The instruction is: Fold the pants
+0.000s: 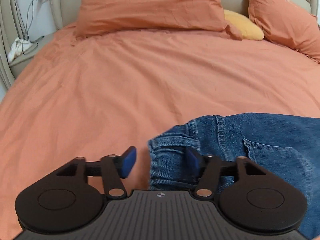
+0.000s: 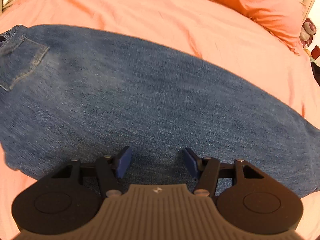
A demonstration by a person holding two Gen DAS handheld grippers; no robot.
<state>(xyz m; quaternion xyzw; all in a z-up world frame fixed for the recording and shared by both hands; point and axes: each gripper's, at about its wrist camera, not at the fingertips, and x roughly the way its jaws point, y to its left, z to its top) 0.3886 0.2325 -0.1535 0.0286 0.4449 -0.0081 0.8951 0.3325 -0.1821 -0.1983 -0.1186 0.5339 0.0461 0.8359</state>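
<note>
Blue jeans [image 1: 264,134] lie flat on the orange bed cover [image 1: 120,84], waistband end toward the left, back pocket facing up. In the left wrist view my left gripper [image 1: 160,161] stands open over the waistband corner. Its right fingertip [image 1: 192,160] is over the denim and its left one is over bare cover; neither presses the cloth. In the right wrist view the jeans [image 2: 140,92] stretch across the picture. My right gripper [image 2: 157,164] hovers open above the leg fabric near its front edge, with nothing gripped.
Two orange pillows [image 1: 150,6] and a yellow cushion [image 1: 243,27] lean at the padded headboard. At the far left, a bedside ledge holds a white cloth [image 1: 17,47] and hanging cables. Bare bed cover [image 2: 180,16] spreads beyond the jeans.
</note>
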